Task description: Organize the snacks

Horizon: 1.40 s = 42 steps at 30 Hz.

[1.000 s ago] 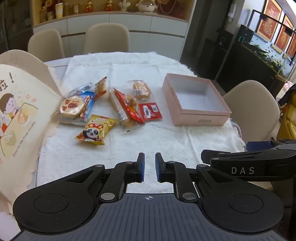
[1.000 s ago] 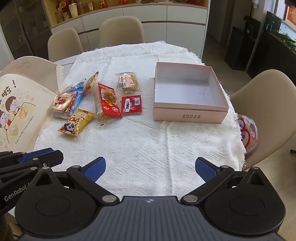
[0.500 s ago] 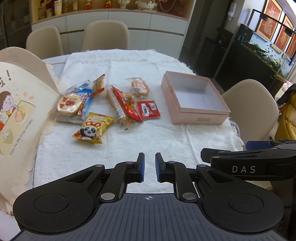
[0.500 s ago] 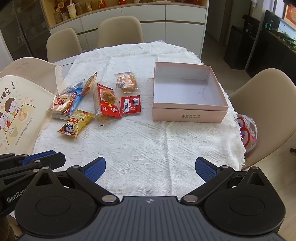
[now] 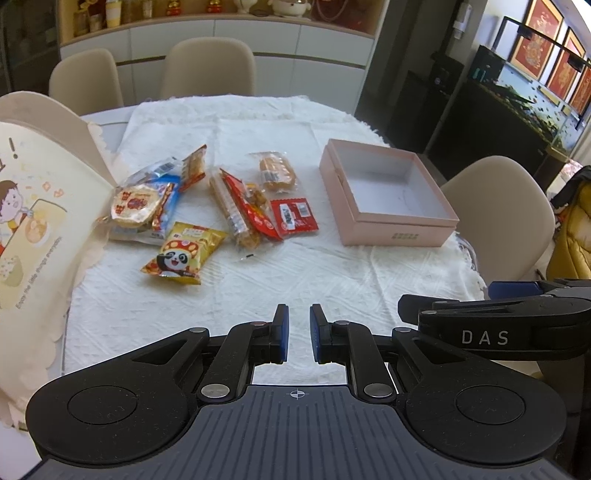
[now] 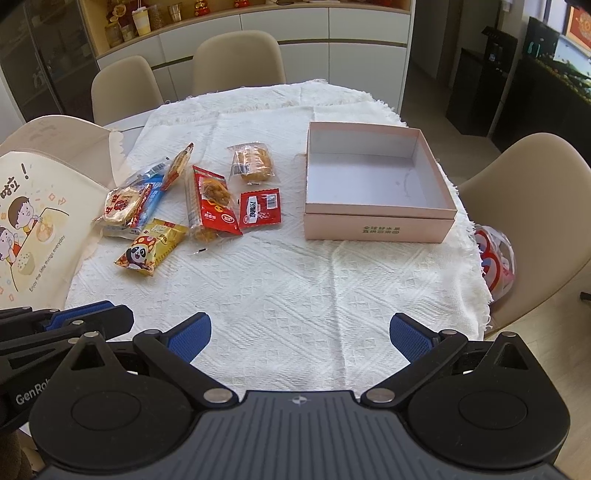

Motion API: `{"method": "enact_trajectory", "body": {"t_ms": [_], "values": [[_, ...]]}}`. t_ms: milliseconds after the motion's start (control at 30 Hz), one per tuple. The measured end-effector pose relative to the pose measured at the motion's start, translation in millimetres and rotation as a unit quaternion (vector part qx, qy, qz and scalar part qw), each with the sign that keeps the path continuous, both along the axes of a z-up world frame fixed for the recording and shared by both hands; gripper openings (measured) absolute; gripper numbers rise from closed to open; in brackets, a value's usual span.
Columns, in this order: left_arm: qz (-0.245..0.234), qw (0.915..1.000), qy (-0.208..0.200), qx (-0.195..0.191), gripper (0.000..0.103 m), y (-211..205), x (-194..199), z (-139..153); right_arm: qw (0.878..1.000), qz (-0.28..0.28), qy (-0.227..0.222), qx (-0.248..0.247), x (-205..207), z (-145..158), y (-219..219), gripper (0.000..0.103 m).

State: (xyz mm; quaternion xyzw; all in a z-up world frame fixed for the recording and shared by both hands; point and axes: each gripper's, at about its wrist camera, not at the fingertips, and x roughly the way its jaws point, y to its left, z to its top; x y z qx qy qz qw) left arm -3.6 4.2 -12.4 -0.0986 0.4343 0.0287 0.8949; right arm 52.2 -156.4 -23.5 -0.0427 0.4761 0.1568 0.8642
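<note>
Snacks [image 6: 192, 206], pink box [image 6: 376, 225] unmoved; both views slightly shifted

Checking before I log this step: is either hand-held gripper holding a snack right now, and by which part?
Nothing is held. The left hand-held gripper is shut on air, the right hand-held gripper is open, and the snack packets lie untouched on the tablecloth.

Tablecloth [image 6: 295, 295]: white, spread over the table.
Chairs [image 6: 236, 59]: beige, set around its far edge.
Cabinet [image 6: 332, 33]: white, behind.

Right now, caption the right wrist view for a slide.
Open hand-held gripper over tablecloth; snacks left of empty pink box.
</note>
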Motion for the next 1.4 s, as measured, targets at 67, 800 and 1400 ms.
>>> {"method": "enact_trajectory", "body": {"t_ms": [67, 800, 1400], "values": [[0.0, 1.0, 0.001, -0.001, 0.016, 2, 1, 0, 1.0, 0.0, 0.0, 0.0, 0, 0, 0, 0.103], [-0.003, 1.0, 0.003, -0.006, 0.016, 3, 4, 0, 1.0, -0.001, 0.001, 0.0, 3, 0, 3, 0.103], [0.002, 0.9997, 0.012, -0.02, 0.016, 12, 17, -3, 1.0, -0.009, 0.009, 0.004, 12, -8, 1, 0.103]]}}
